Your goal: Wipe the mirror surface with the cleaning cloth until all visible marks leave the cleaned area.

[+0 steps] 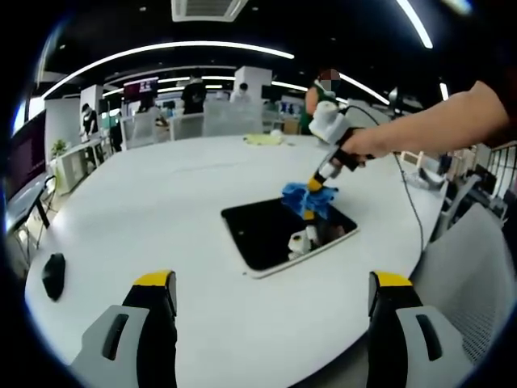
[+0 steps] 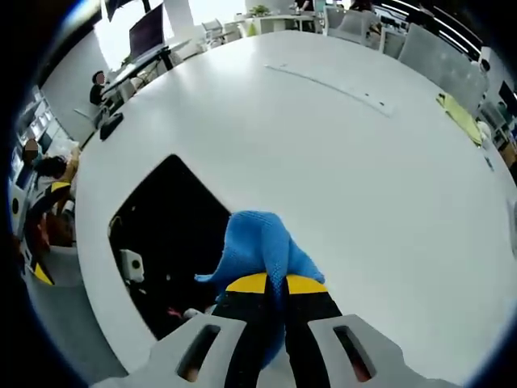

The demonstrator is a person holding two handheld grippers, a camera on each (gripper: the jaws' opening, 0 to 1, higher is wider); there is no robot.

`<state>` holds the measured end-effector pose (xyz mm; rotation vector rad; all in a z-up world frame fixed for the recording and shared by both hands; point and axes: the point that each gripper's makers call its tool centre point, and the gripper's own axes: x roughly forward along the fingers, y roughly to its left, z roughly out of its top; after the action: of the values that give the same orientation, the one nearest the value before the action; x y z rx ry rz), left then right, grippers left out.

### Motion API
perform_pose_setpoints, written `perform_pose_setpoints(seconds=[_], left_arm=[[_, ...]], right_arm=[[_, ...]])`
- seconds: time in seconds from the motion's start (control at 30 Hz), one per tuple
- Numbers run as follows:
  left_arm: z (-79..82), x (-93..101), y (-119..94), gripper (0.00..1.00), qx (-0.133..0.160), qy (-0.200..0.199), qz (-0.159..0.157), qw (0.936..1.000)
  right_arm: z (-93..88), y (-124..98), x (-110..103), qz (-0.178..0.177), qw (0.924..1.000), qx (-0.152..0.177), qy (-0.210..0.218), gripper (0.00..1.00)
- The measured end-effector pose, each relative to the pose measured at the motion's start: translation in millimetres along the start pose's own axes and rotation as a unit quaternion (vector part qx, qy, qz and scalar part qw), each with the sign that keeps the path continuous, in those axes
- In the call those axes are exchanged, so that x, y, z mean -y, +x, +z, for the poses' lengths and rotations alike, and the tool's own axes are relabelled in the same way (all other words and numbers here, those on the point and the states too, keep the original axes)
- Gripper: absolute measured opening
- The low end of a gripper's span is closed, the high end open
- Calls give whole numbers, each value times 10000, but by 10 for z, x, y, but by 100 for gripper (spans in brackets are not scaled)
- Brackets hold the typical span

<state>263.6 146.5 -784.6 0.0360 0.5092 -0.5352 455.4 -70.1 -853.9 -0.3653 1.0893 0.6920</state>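
Observation:
A rectangular mirror [image 1: 271, 236] with a pale rim lies flat on the round white table [image 1: 153, 186]. In the left gripper view a hand reaches in from the right, and my right gripper [image 1: 317, 184] presses a blue cleaning cloth [image 1: 310, 199] onto the mirror's far right part. My left gripper [image 1: 273, 284] stands open at the table's near edge, holding nothing, well short of the mirror. In the right gripper view my right gripper [image 2: 276, 284] is shut on the blue cloth [image 2: 257, 246], which bunches at the edge of the dark mirror [image 2: 174, 230].
A black mouse [image 1: 53, 275] lies near the table's left edge. A yellow-green cloth [image 1: 262, 139] sits at the far side of the table [image 2: 363, 178], also seen as the cloth [image 2: 460, 117]. Chairs, desks and people stand around the room. A grey chair [image 1: 477, 267] is at the right.

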Motion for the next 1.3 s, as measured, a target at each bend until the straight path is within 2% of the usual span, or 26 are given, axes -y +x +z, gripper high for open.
perform_pose_setpoints(seconds=[0.17,0.53,0.73,0.87,1.13,1.3], left_arm=[[-1,13,0,99,-15,6,-16,10000],[12,6,-8,99,12,-17,14,10000],[15,6,-8,99,27,-23,3,10000],[23,12,-8,99,41,-15,-4,10000],[30,11,-9,99,50,-16,8,10000],[36,6,-11,99,68,-29,15,10000]], right_arm=[[56,24,61,45,9999,86,124,2],[74,13,77,-98,9999,72,-54,2],[151,-84,102,-125,9997,191,15,2],[188,-126,90,-181,9995,239,-84,2],[183,-176,81,-196,9994,246,-106,2],[116,-257,105,-232,9993,270,-77,2]])
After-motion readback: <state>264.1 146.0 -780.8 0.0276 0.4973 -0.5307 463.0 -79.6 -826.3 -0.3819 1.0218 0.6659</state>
